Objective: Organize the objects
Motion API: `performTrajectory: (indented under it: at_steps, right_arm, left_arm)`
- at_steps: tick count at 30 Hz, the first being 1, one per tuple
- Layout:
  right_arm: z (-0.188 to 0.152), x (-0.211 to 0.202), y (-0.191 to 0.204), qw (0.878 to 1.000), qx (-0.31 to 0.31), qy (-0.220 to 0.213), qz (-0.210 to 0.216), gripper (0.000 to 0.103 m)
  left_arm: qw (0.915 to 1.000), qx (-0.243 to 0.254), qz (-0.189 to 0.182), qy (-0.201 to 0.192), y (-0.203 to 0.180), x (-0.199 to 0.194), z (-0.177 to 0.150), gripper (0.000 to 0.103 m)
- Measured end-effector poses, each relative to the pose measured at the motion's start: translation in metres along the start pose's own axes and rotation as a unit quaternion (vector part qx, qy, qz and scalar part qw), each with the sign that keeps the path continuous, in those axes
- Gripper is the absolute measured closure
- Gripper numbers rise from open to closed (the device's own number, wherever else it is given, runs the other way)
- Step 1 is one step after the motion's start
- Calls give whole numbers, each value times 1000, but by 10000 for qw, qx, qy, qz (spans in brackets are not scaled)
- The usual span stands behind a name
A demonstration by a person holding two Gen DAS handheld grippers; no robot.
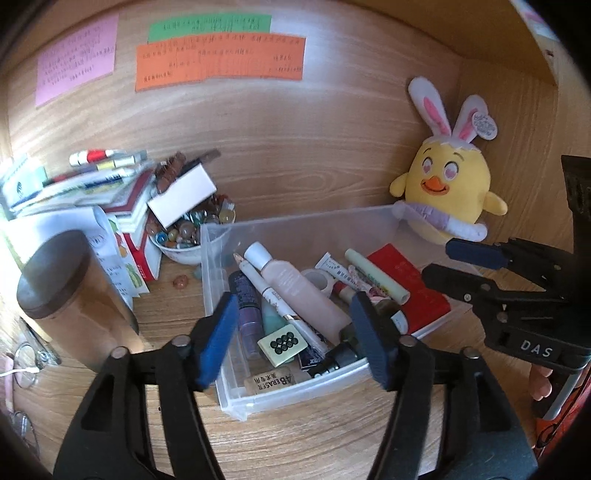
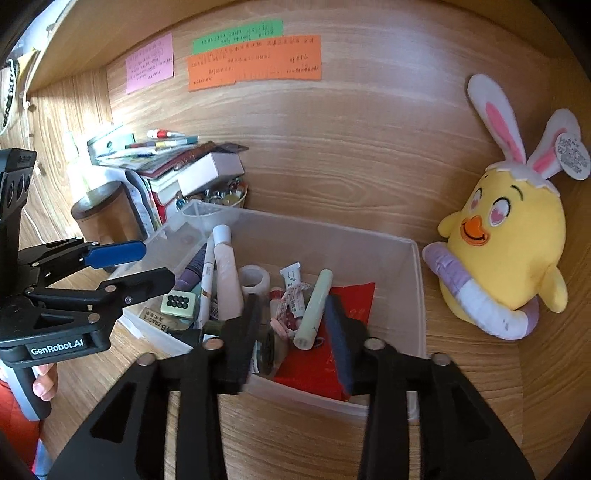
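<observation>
Left wrist view: left gripper [image 1: 293, 334] nearest, poised over the near end of a clear plastic bin [image 1: 295, 397], blue pads spread apart, nothing pinched between them. Below the gap, a pale tile with dark dots [image 1: 282, 344] lying on the clutter near the bin's front wall; an eraser [image 1: 269, 382] flat against that wall. Further in: purple tube [image 1: 245, 314], white pencil [image 1: 273, 299], pink bottle [image 1: 295, 288] lying slantwise, tape roll [image 1: 317, 282], pale green stick [image 1: 376, 275], red booklet [image 1: 413, 288] toward the bin's right side. Right gripper [image 1: 439, 262] entering from the right, over the bin's right edge, jaws parted and empty.

Right wrist view: right gripper [image 2: 291, 339] over the bin's near right part, pads apart, gripping nothing; green stick and red booklet visible in the gap, not pressed. Left gripper at the left edge of frame, handle in a hand [image 2: 44, 384], fingers only partly visible.

Bin resting on a wooden desk [image 1: 295, 443], roughly mid-surface. Left of the bin: bowl of marbles [image 1: 184, 236] touching its far left corner, brown-lidded canister [image 1: 59, 280], stack of books and boxes [image 1: 122, 199]. By the bin's far right corner: yellow chick plush with rabbit ears [image 1: 447, 188], leaning at the back panel. On that panel: pink note [image 1: 75, 61], green note [image 1: 210, 26], orange note [image 1: 221, 61], writing unreadable.
</observation>
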State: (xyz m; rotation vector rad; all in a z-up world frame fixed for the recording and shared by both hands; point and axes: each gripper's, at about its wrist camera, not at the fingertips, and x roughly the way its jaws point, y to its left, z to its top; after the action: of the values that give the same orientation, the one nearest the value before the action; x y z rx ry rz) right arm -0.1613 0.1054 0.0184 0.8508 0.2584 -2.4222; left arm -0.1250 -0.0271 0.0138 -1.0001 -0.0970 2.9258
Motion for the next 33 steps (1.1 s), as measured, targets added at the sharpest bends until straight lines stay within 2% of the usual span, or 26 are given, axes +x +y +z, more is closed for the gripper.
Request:
performTrajectory:
  at_steps: [1, 3, 6, 12, 20, 33]
  right_arm:
    - [0, -5, 0, 10000, 10, -56, -12, 53]
    - [-1, -13, 1, 9999, 15, -149, -42, 38]
    - [-5, -24, 2, 9997, 1, -253, -56, 31]
    - [-17, -41, 2, 9993, 29, -346, -112, 22]
    - [-40, -49, 7, 9993, 45, -306, -232, 21]
    - [-53, -54, 8, 9994, 117, -237, -231, 21]
  left_arm:
    - [10000, 22, 8, -58, -2, -4, 0, 33]
    - [9999, 51, 32, -134, -5, -11, 0, 21]
    - [9996, 19, 99, -255, -9, -20, -4, 5]
    - [9998, 16, 41, -205, -17, -28, -18, 3]
    - [9999, 65, 39, -149, -30, -33, -38, 3]
    - [9999, -99, 6, -130, -29, -39, -46, 3]
